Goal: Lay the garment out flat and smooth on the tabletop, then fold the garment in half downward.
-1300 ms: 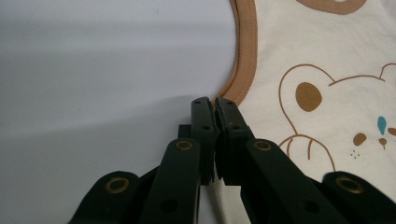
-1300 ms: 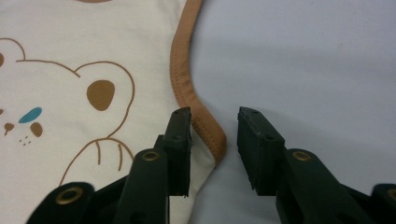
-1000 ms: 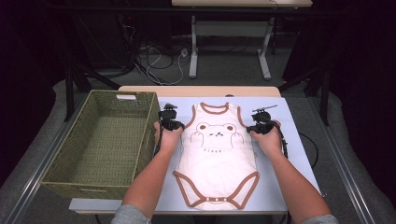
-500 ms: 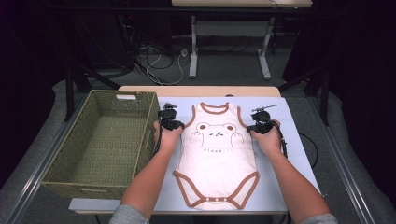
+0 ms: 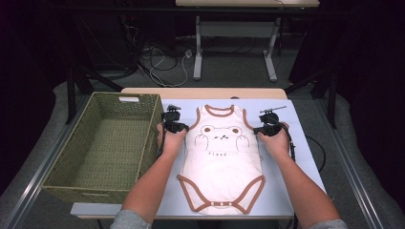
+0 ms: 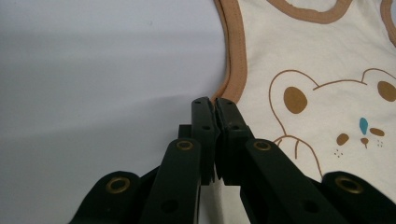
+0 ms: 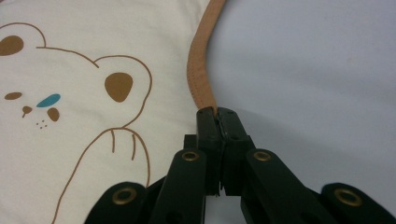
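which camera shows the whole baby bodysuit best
The high view: the bodysuit lies flat on the table, neck to snaps. The left gripper view and right gripper view give close-ups of a brown armhole edge and part of the bear print.

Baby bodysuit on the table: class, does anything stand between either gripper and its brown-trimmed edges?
Nothing does. The left gripper and right gripper are each shut on the bodysuit at an armhole's brown trim.

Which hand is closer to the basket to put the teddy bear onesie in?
Left. The left gripper pinches the onesie at its armhole right beside the basket; the right gripper grips the far armhole.
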The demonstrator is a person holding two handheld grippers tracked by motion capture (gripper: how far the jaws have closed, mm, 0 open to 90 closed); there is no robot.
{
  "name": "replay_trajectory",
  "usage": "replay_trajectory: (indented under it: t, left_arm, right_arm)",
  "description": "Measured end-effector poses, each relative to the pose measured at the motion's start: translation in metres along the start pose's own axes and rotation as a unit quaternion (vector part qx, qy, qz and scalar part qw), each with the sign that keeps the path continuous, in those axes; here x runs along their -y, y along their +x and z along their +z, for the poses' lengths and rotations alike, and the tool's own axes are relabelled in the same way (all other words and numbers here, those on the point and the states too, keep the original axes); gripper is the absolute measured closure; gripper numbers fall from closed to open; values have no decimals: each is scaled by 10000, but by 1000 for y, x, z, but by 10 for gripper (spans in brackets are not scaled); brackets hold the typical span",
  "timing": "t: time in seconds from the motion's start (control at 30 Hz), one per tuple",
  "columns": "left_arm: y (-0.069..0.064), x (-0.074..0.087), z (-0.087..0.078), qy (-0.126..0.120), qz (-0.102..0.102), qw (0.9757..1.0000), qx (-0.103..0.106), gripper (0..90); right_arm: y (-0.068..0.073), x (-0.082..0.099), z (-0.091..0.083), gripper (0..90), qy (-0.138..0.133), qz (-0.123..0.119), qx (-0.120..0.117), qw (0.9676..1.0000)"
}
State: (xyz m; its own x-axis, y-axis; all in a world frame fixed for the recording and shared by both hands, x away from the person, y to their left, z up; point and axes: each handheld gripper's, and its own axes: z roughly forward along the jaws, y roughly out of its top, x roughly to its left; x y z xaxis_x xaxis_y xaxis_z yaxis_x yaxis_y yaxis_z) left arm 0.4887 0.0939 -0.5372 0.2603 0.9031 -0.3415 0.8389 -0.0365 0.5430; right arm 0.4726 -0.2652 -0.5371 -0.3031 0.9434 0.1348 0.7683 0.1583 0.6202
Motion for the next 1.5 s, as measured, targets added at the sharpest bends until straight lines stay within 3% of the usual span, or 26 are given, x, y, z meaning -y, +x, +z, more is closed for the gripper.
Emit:
replay_trajectory:
  t: [0.2, 0.47, 0.6, 0.97, 1.2, 1.43, 1.5]
  left_arm:
    - [-3, 0, -5, -68, 28, 10000, 34, 877]
    - [-5, 0, -14, -132, 56, 9998, 109, 877]
    - [-8, 1, -20, -172, 154, 9997, 103, 877]
    - [-12, 5, -35, -303, 168, 9994, 42, 878]
    - [-18, 10, -49, -404, 192, 9987, 246, 877]
    - [-22, 18, -67, -483, 361, 9978, 289, 877]
    - [-23, 22, -69, -502, 452, 9975, 207, 877]
  right_arm:
    - [-3, -1, -7, 891, -7, 120, -77, 9999]
    - [-2, -2, -13, 891, -132, 29, -170, 9998]
    - [-2, -1, -19, 891, -150, 12, -192, 9997]
    - [2, 0, -33, 891, -334, -90, -245, 9991]
    - [5, 1, -45, 891, -410, -123, -290, 9987]
    - [8, 8, -59, 891, -569, -199, -415, 9973]
    - [8, 11, -63, 891, -633, -219, -445, 9968]
